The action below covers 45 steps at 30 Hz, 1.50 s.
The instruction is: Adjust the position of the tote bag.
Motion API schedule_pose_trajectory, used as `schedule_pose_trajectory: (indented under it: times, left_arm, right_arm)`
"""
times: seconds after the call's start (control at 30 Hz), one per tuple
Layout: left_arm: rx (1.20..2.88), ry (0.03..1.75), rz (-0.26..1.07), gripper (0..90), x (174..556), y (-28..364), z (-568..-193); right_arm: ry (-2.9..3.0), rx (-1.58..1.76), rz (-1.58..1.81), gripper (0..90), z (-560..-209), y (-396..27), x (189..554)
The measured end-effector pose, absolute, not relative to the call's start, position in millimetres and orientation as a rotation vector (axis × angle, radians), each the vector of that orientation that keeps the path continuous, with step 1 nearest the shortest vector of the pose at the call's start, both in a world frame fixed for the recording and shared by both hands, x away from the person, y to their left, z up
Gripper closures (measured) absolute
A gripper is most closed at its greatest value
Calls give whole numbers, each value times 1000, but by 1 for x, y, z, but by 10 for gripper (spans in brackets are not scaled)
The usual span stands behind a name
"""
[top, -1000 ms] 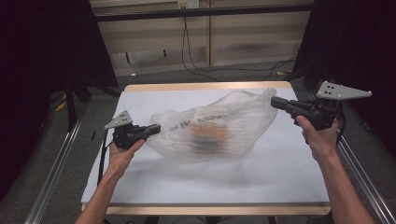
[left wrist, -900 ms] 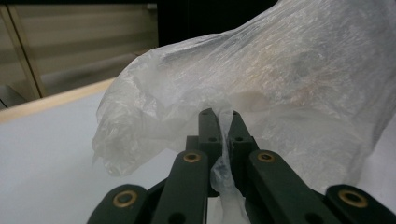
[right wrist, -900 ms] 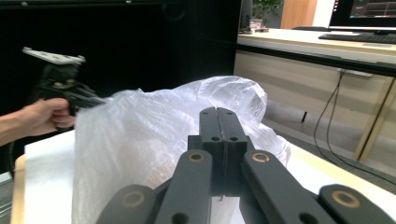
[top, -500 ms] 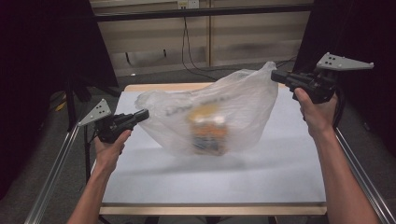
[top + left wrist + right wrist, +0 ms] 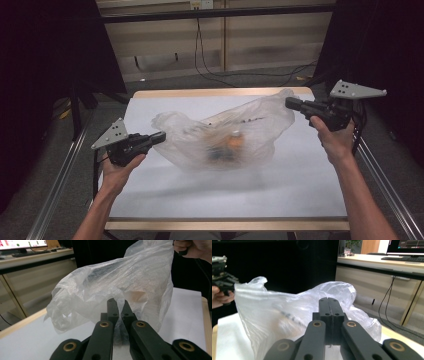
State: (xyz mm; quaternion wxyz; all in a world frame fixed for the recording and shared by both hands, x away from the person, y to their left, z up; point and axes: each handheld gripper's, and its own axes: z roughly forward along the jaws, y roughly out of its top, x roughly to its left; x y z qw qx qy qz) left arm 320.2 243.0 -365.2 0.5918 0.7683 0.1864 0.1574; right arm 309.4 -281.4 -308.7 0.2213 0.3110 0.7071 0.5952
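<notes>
A clear plastic bag (image 5: 225,135) hangs stretched across the white table (image 5: 225,200), with a blurred orange and dark item (image 5: 231,143) inside it. My left gripper (image 5: 161,136) is at the bag's left end. In the left gripper view its jaws (image 5: 119,305) stand almost together, pinching the film of the bag (image 5: 112,282). My right gripper (image 5: 290,103) holds the bag's upper right corner. In the right gripper view its jaws (image 5: 328,301) are pressed tight together, and the bag (image 5: 287,312) billows beyond them.
Metal rails (image 5: 60,200) run along both sides of the table. Cables (image 5: 205,60) lie on the floor behind the far edge. Dark curtains stand to the left and right. A desk with a monitor (image 5: 405,246) stands farther off.
The bag was lifted high half a second ago and has since dropped lower, with the item swinging inside. My left gripper has moved down and toward the middle, and my right gripper has come down slightly.
</notes>
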Motion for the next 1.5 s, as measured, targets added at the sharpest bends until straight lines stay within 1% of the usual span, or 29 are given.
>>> schedule_pose_trajectory:
  times: [0.1,0.13,0.47,0.6,0.73,0.8,0.9,1.0,1.17,1.5]
  left_arm:
    - [1819,434,344,900,321,241,-378]
    - [1870,422,343,900,321,238,-384]
    - [1944,402,310,900,320,226,-401]
    - [1966,391,287,900,323,224,-407]
    - [1990,410,309,900,328,220,-414]
    - [1995,440,318,900,337,218,-418]
    - [2006,442,320,900,341,215,-421]
    - [2051,431,307,900,342,211,-427]
    - [2070,433,289,900,344,212,-434]
    - [2166,465,262,900,338,220,-451]
  right_arm:
    - [2001,879,1624,900,-327,-282,305]
    - [2006,883,1633,900,-330,-283,304]
    - [2098,910,1593,900,-364,-281,300]
    - [2122,908,1587,900,-368,-278,301]
    - [2145,908,1567,900,-373,-274,304]
    - [2162,917,1541,900,-377,-269,312]
    - [2178,926,1512,900,-381,-265,319]
    - [2216,945,1488,900,-392,-261,328]
    - [2245,952,1460,900,-399,-262,326]
    - [2277,1028,1402,900,-417,-280,316]
